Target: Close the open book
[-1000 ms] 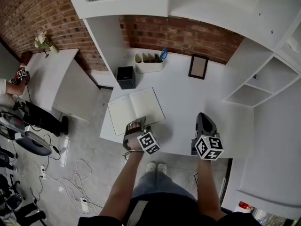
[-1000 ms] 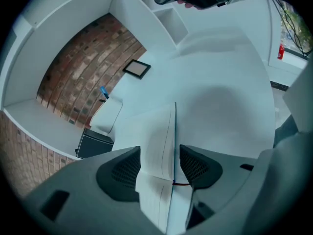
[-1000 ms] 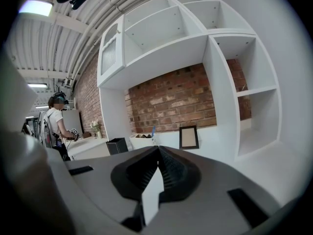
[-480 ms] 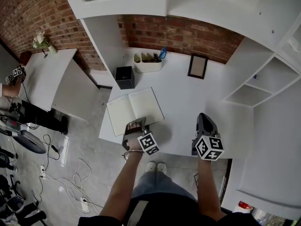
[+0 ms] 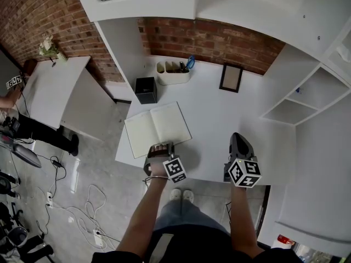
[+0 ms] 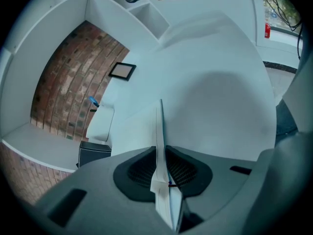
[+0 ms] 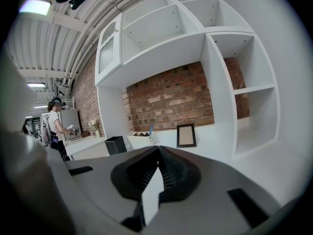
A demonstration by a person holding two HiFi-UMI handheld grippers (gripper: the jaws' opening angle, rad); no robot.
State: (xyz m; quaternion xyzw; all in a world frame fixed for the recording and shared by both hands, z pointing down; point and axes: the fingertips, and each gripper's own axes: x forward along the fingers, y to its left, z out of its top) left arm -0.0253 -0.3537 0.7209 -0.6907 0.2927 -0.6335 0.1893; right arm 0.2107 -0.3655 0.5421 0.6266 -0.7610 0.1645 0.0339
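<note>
The open book lies flat on the white desk, blank pages up. My left gripper is at the book's near edge. In the left gripper view its jaws are closing, and the pads press from both sides on a thin white leaf of the book that stands on edge between them. The rest of the book stretches away to the left. My right gripper hovers over the desk's front right part, away from the book. It is shut and holds nothing.
Behind the book stand a black box, a white tray of pens and a small picture frame. White shelves rise at the right. The desk's edge drops to the floor left of the book. A person stands far left.
My left gripper's jaws have closed from wide open onto the book's leaf, and the gripper has rolled slightly. The right gripper has not moved. The person at far left has shifted.
</note>
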